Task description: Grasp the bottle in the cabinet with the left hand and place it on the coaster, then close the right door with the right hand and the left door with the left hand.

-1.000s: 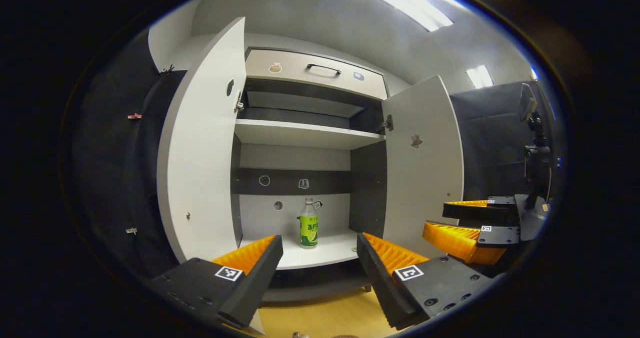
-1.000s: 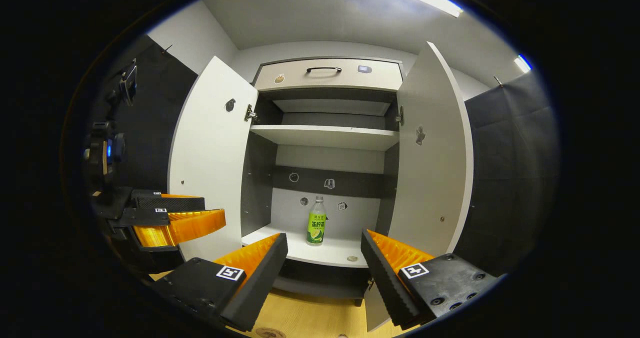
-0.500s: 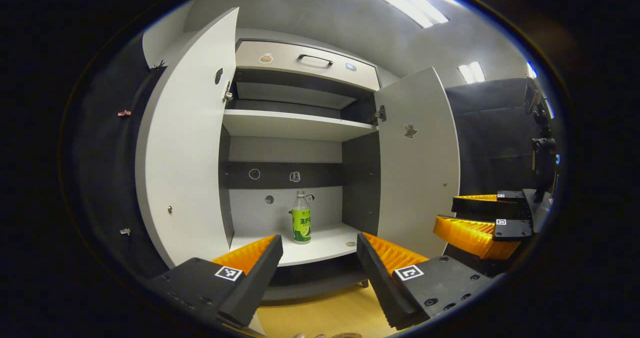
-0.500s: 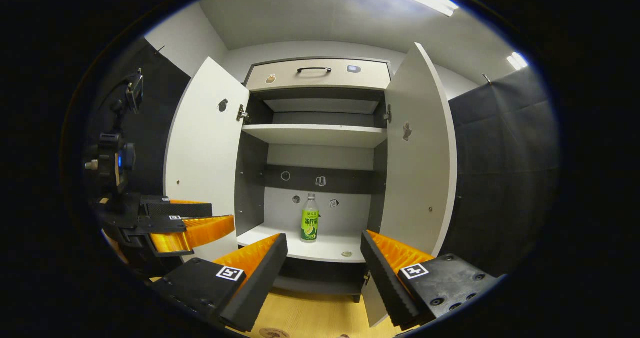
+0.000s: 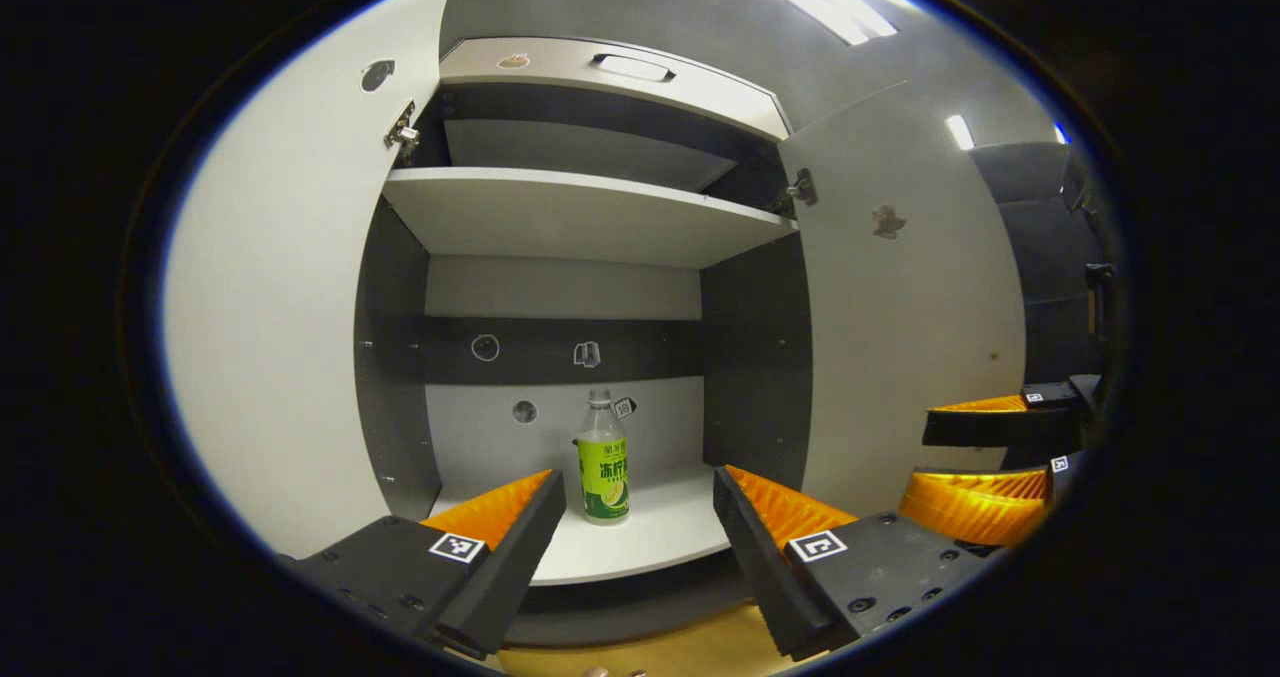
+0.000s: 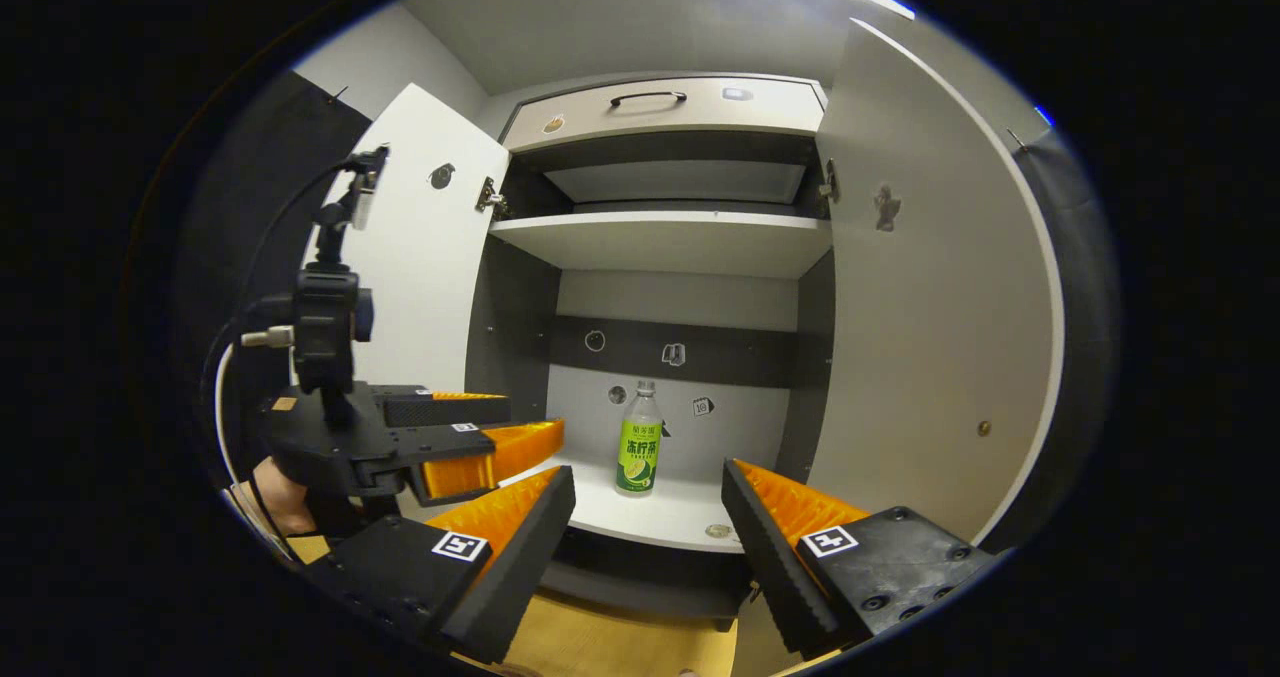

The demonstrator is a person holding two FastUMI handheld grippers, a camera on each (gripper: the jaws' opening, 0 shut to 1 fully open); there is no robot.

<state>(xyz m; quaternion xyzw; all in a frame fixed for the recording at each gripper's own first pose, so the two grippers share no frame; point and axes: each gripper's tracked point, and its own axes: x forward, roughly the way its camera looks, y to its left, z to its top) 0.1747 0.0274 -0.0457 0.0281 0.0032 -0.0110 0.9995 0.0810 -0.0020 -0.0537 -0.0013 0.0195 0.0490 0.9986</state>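
Bottle (image 5: 604, 457) stands upright on cabinet's lower shelf (image 5: 650, 542), mid-back, clear of walls. Looks like thin plastic w/ smooth label: prob light, a bit squashy, slippery, so grip mid-body on the label, gently. Upper shelf (image 5: 580, 217) bare. Small round disc (image 6: 717, 531) near shelf front, maybe the coaster. Left gripper (image 5: 636, 512) spread wide, empty; right gripper (image 6: 648, 517) also spread, empty.

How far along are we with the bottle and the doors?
Nothing is finished. The green-labelled clear plastic bottle stands upright on the white cabinet's bottom shelf. The left gripper is open and lined up short of it. Grasping, placing on the coaster and closing the open right door and left door remain.
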